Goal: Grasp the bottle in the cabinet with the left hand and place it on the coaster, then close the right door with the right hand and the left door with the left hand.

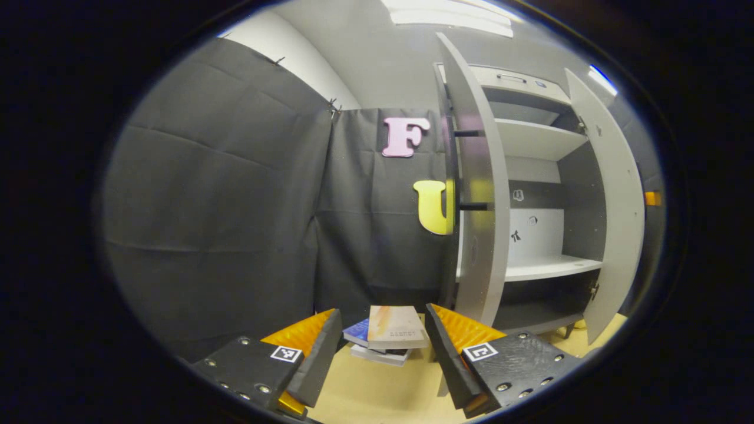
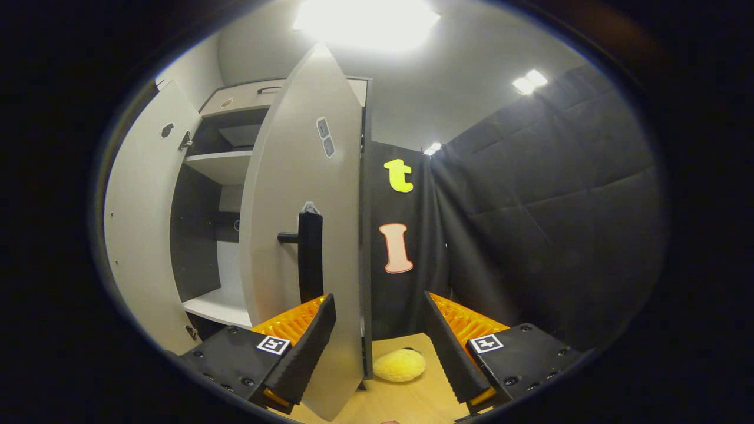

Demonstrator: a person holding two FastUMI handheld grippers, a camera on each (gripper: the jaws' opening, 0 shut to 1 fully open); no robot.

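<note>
The left tongs stand wide apart and hold nothing, poised above the pale wooden bench in the left gripper view. Between their fingers, farther off, lies a small stack of books near the foot of the black cloth wall. To the right of the stack stands the grey cabinet with both doors swung outward: the left door shows edge-on just beyond the right finger, its two black handle posts projecting to the left, and the right door hangs open at the far side. The shelves between the doors lie bare where they can be seen, and open room runs from the tongs to the cabinet's mouth. The bottle and the coaster cannot be made out in either view.

In the right gripper view, the right tongs are likewise spread wide and grip nothing. At left the far door stands open, then the cabinet's interior, then the near door with its black handle rising just above the left finger; that door's lower edge drops down between the fingers. A yellow plush object sits on the bench by the door's bottom corner, with black cloth wall filling the right.
</note>
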